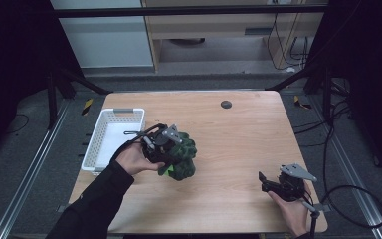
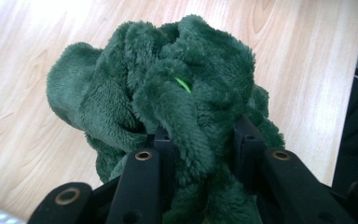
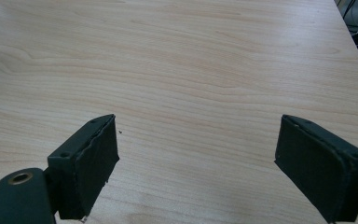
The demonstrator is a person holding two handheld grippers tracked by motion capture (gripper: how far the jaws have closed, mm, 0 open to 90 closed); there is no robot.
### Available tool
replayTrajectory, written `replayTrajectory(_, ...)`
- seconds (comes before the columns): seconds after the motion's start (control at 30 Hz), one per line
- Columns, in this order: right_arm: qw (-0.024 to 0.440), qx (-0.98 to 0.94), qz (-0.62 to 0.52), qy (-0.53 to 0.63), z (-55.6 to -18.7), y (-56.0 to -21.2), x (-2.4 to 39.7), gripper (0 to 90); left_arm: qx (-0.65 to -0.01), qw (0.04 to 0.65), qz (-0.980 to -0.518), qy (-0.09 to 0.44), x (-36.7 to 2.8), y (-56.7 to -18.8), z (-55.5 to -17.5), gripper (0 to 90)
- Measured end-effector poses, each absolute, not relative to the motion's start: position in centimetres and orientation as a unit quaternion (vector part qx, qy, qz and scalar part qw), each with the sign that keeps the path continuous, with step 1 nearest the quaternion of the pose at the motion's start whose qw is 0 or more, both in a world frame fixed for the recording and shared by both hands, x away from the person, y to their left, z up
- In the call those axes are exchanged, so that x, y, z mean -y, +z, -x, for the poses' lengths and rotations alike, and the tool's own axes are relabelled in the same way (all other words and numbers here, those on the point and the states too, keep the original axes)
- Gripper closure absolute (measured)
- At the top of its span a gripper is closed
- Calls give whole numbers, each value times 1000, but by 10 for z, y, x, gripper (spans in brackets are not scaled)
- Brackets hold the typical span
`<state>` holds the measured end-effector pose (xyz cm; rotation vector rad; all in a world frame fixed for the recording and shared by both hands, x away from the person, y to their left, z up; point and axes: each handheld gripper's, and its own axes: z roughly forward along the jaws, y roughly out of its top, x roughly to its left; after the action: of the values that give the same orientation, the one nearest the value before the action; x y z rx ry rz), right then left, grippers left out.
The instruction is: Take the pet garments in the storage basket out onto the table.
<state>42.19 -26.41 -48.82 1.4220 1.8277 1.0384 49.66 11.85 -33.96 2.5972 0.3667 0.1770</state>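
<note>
We see the left gripper clamped on a dark green plush toy (small bright green tag visible) above the wooden table.

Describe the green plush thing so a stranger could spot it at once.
Start at the wooden table, then find the white basket at its left edge. Just right of the basket, the left gripper is clamped on the green plush toy: a dark, fuzzy, bunched lump, the table's only soft and green thing.
</note>
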Motion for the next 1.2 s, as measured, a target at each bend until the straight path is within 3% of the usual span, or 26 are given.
replayTrajectory(1.2, 309, -689, -527, 390, -422, -488, 264, 126, -84, 214, -973, 24, -73, -395, -501, 684)
